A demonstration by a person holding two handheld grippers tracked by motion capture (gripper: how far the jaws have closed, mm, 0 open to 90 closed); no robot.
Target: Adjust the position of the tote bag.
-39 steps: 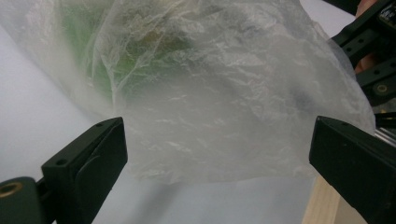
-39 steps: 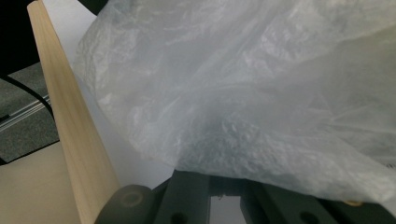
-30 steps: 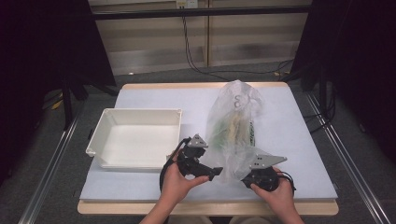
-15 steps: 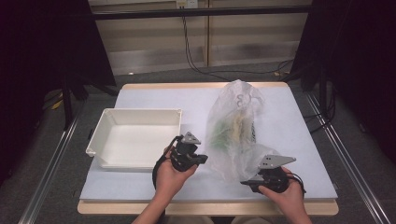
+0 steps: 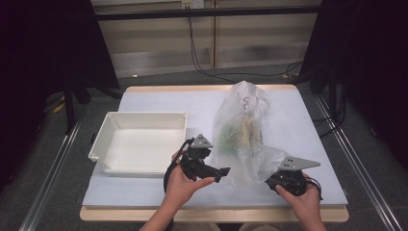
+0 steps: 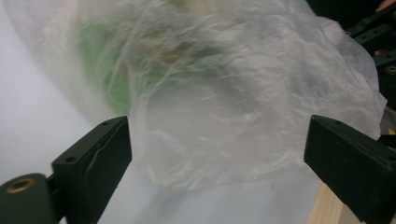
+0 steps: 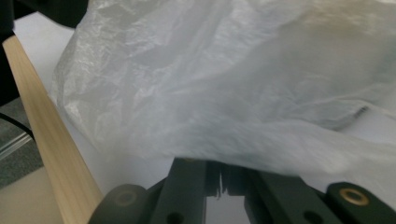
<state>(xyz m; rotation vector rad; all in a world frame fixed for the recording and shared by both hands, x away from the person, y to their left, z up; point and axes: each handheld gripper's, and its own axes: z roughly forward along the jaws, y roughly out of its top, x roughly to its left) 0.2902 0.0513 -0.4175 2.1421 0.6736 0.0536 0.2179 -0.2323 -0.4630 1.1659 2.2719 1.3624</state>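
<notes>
A clear plastic bag point(image 5: 243, 130) holding green and pale contents lies on the white table point(image 5: 159, 103), right of centre. My left gripper point(image 5: 219, 167) is at the bag's near left side. Its jaws have just been opening and now stand wide apart in the left gripper view, where the left gripper point(image 6: 217, 154) has the bag's film point(image 6: 224, 116) ahead of its jaws and nothing pressed between them. My right gripper point(image 5: 270, 178) is at the bag's near right corner. Its jaws have just been closing, and the right gripper point(image 7: 224, 179) is shut on the bag's thin edge point(image 7: 233, 140).
An empty white tray point(image 5: 103, 144) sits on the table's left half, just left of my left hand. The table's wooden front edge point(image 7: 46, 140) runs close under the right gripper. Cables hang behind the table.
The left jaws have gone from pinched together to wide apart. The right gripper has shifted slightly right, drawing the bag's near corner with it.
</notes>
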